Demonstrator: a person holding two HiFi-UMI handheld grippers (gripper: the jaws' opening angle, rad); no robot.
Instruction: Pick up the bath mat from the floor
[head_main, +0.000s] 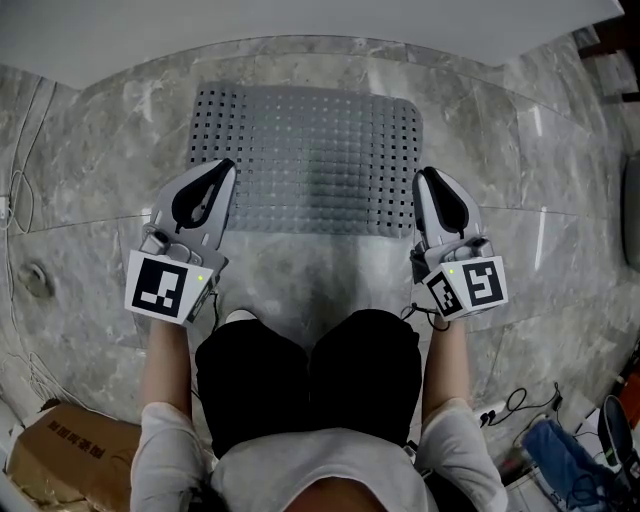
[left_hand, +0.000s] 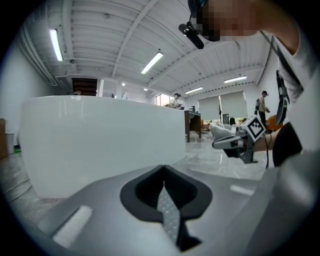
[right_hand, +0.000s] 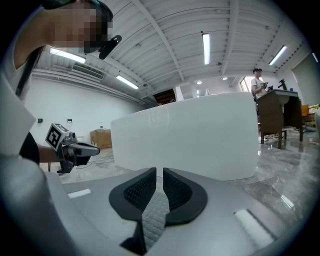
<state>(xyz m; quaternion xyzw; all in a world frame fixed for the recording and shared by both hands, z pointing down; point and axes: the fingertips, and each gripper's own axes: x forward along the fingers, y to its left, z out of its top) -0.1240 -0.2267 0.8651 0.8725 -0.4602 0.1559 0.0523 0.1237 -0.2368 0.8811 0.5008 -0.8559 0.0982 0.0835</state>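
The grey perforated bath mat (head_main: 310, 160) lies flat on the marble floor in front of a white tub (head_main: 300, 20). My left gripper (head_main: 222, 165) is at the mat's near left corner, shut on the mat's edge; in the left gripper view a strip of textured mat (left_hand: 170, 215) runs out from between the closed jaws (left_hand: 163, 170). My right gripper (head_main: 425, 175) is at the near right corner. In the right gripper view its jaws (right_hand: 159, 175) stand slightly apart with the mat's edge (right_hand: 154, 215) lying between them, not pinched.
The white tub (left_hand: 100, 145) rises just beyond the mat. The person's knees in black shorts (head_main: 310, 370) are close behind both grippers. A cardboard box (head_main: 60, 450) sits near left, a floor drain (head_main: 35, 280) and cables (head_main: 15, 200) left, more cables (head_main: 510, 405) near right.
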